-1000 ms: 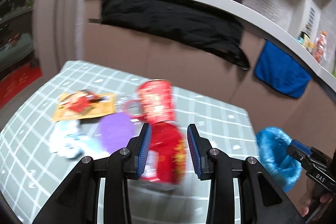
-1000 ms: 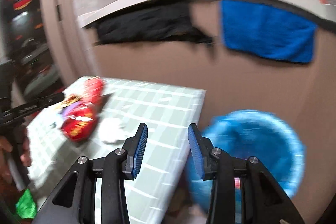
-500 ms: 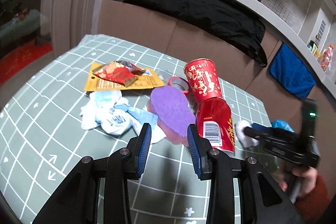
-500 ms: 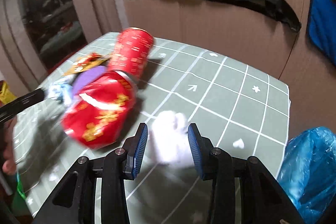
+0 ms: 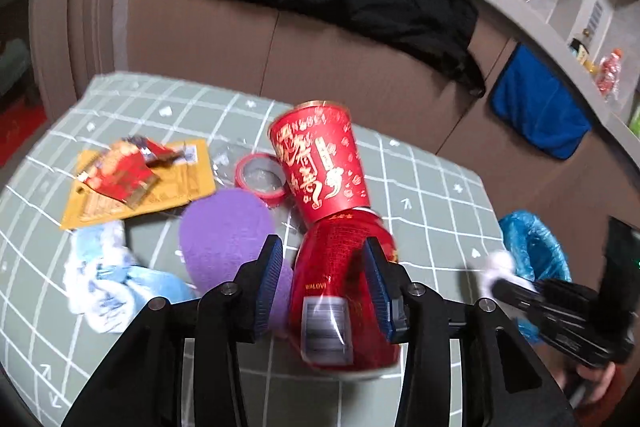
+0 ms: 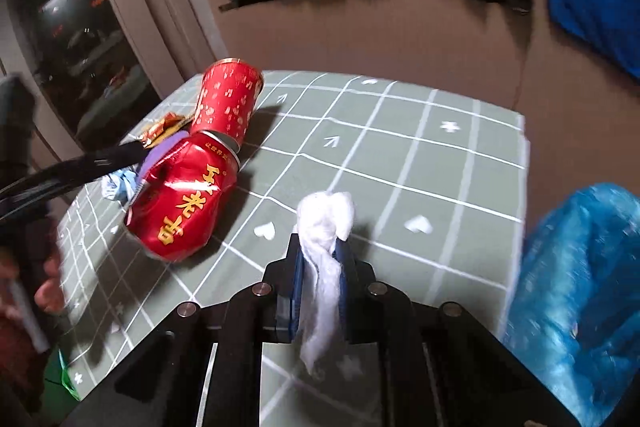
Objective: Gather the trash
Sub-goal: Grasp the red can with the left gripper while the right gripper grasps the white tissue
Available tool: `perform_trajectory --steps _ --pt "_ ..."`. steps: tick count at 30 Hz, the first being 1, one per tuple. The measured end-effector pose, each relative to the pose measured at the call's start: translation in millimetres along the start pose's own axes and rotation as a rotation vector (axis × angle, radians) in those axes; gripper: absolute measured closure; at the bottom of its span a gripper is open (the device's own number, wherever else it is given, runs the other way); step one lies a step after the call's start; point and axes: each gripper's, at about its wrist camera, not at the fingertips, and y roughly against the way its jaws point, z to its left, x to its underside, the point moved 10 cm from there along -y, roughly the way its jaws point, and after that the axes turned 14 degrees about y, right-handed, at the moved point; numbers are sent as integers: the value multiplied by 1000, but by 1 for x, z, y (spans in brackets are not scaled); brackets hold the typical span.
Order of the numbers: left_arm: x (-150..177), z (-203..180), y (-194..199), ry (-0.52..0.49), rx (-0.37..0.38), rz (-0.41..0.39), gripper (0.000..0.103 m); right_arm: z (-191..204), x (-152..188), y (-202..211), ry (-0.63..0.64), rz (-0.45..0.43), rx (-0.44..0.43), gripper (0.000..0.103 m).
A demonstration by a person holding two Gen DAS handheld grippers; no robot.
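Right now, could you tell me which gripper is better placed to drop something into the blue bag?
Right. The right gripper is shut on the white tissue beside the blue bag; the left gripper only straddles the red can.

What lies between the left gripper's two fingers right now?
The crushed red can lies between the open left gripper fingers, seen in the left wrist view.

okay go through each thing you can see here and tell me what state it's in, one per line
Left gripper: open, fingers either side of the can.
Right gripper: shut on the tissue.
Crumpled white tissue: pinched, lifted off the table.
Dented red drink can: lying on its side.
Red paper cup: tipped over.
Blue bin bag: open beside the table.
Red snack wrapper: torn, crumpled.
Pale blue cloth: bunched up.
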Motion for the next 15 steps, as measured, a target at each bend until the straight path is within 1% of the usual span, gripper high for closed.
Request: perform_trajectory --steps 2,4,6,7,9,13,15 --pt "5 1 -10 27 9 39 57 -7 6 15 -18 -17 12 89" --pt "13 -1 -16 26 18 79 57 -11 10 24 -34 -36 23 89" --pt "20 -8 -16 -18 16 78 57 -15 14 36 -46 -57 27 89" --pt "26 -13 -16 -39 16 95 56 -17 16 38 -52 -62 24 89" --pt "35 -22 -18 -47 35 127 54 -17 19 42 -60 -68 22 89" --pt "34 -24 -26 9 27 141 49 -16 22 37 -71 -61 18 89" --pt "38 -26 -34 60 59 191 47 -15 24 36 -81 -59 6 89"
